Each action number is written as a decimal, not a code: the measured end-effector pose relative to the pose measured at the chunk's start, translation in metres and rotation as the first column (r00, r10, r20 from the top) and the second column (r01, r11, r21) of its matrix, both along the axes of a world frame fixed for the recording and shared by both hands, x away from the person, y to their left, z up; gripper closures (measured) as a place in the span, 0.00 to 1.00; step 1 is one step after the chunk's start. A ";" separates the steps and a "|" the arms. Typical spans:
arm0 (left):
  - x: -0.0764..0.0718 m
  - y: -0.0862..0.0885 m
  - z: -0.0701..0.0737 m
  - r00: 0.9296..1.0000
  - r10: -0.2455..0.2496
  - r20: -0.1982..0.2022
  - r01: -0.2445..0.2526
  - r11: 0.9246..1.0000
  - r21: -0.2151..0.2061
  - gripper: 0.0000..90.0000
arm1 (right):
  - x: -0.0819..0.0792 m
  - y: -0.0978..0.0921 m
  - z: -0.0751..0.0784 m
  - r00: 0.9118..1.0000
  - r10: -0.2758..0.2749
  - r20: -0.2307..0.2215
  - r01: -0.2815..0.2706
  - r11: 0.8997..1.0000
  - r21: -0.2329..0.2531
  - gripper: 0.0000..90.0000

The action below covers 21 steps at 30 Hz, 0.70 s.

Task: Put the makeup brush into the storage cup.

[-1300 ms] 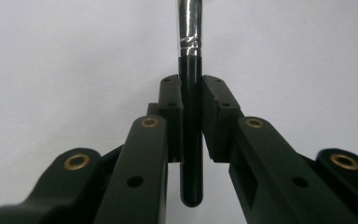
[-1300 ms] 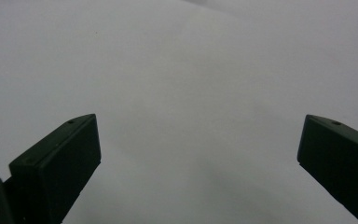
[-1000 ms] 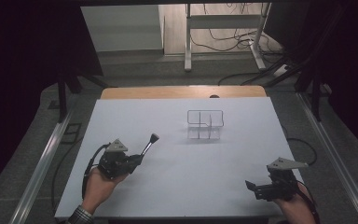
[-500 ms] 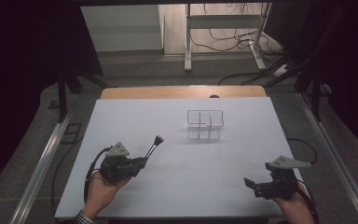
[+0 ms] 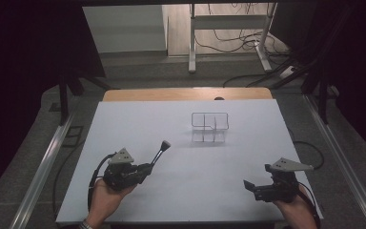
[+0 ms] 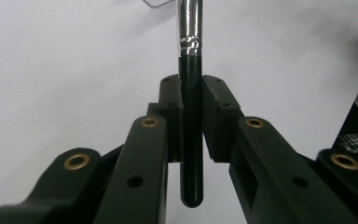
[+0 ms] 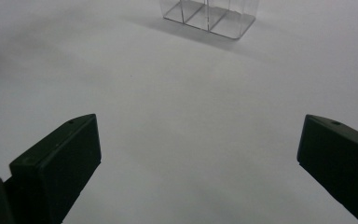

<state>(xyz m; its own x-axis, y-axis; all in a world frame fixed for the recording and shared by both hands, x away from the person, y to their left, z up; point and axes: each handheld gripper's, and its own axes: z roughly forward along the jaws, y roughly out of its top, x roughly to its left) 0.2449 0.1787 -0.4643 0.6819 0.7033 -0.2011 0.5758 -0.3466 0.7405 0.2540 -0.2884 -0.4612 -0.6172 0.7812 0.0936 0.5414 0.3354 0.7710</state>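
A makeup brush (image 5: 158, 152) with a black handle (image 6: 190, 140) and silver ferrule is held at its handle end. My left gripper (image 5: 147, 167) is shut on it at the table's near left, and the brush head points up and away to the right. In the left gripper view the jaws (image 6: 191, 95) clamp the handle from both sides. A clear acrylic organizer (image 5: 210, 128) with compartments stands at the table's middle, far from both grippers. My right gripper (image 5: 258, 177) rests at the near right, open and holding nothing (image 7: 200, 123), and looks toward the organizer (image 7: 209, 14).
A white sheet (image 5: 248, 119) covers the table, with a wooden strip (image 5: 186, 94) along its far edge. Metal rails (image 5: 47, 162) run down both sides. A desk frame and cables (image 5: 228, 43) stand on the floor beyond.
My left gripper has drifted slightly toward the near edge with the brush, whose head has swung a little to the right. The right gripper has shifted slightly left.
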 end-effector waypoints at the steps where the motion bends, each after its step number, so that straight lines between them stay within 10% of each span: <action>1: -0.001 -0.001 0.000 1.000 -0.003 -0.001 0.003 1.000 -0.003 0.88 | 0.000 0.001 0.000 1.000 0.000 0.001 0.000 1.000 0.004 0.00; 21: -0.003 -0.010 -0.001 1.000 -0.029 -0.001 0.029 0.998 -0.050 0.88 | 0.008 0.031 0.004 0.996 0.087 -0.007 -0.086 0.991 0.103 0.00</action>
